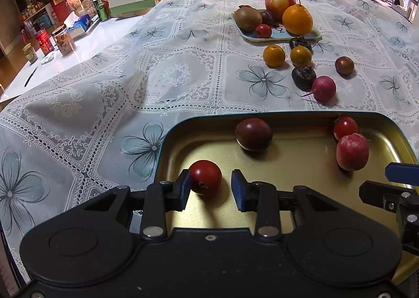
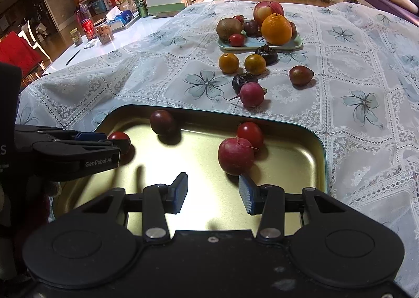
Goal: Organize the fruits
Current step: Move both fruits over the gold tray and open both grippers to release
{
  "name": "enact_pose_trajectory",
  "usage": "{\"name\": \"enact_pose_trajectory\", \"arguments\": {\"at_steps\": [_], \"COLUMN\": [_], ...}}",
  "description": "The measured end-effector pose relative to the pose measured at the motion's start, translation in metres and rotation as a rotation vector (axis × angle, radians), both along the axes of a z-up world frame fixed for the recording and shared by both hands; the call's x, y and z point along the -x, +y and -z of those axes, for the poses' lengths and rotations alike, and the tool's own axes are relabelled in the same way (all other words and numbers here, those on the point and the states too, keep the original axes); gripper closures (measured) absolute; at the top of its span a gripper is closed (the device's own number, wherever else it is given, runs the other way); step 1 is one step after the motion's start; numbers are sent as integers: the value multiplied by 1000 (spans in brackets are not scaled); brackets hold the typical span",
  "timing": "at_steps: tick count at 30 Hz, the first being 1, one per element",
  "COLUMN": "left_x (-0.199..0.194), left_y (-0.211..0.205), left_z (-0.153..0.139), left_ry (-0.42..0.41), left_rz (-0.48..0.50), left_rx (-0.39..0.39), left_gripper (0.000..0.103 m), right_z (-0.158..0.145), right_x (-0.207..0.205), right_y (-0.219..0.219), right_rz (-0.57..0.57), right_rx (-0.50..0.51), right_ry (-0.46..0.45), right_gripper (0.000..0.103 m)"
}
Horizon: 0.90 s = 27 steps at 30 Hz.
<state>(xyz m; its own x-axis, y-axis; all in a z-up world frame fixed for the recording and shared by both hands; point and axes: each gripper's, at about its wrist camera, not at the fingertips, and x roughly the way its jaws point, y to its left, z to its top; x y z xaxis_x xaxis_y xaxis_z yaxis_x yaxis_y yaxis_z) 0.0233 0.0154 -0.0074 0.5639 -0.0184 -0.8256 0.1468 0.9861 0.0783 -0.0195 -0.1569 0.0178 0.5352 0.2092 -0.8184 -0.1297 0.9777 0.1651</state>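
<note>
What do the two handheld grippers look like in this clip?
Both the left gripper and the right gripper are matte black plastic with rounded bodies, silver pivot screws and blue pads on the fingertips. The left one's side carries white "GenRobot.AI" lettering.

Gold tin, floral lace tablecloth

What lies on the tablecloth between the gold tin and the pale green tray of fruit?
Loose produce: two small oranges, two dark wrinkled fruits, a radish and a brownish tomato, between gold tin and green tray. The right wrist view shows it best.
</note>
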Motion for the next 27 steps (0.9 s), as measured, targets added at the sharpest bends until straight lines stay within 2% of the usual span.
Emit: {"name": "enact_pose_trajectory", "arguments": {"at_steps": [7, 15, 22, 27], "left_x": [-2, -8, -24, -42], "left_y": [-2, -9, -23, -32], "left_z": [0, -4, -10, -15], "left_ry": [-1, -6, -11, -19], "left_rz": [-2, 7, 37, 54], "left_rx": [-6, -5, 10, 15], "left_gripper": [59, 59, 59, 59], "right_z": [1, -5, -10, -9], "right_x": [-8, -22, -46, -74], "right_y": [-11, -37, -66, -82], "right_rz": [34, 122, 229, 280], "right_rx": [-18, 11, 47, 40], "right_ry": [29, -5, -51, -47], "right_gripper": [58, 58, 58, 58]}}
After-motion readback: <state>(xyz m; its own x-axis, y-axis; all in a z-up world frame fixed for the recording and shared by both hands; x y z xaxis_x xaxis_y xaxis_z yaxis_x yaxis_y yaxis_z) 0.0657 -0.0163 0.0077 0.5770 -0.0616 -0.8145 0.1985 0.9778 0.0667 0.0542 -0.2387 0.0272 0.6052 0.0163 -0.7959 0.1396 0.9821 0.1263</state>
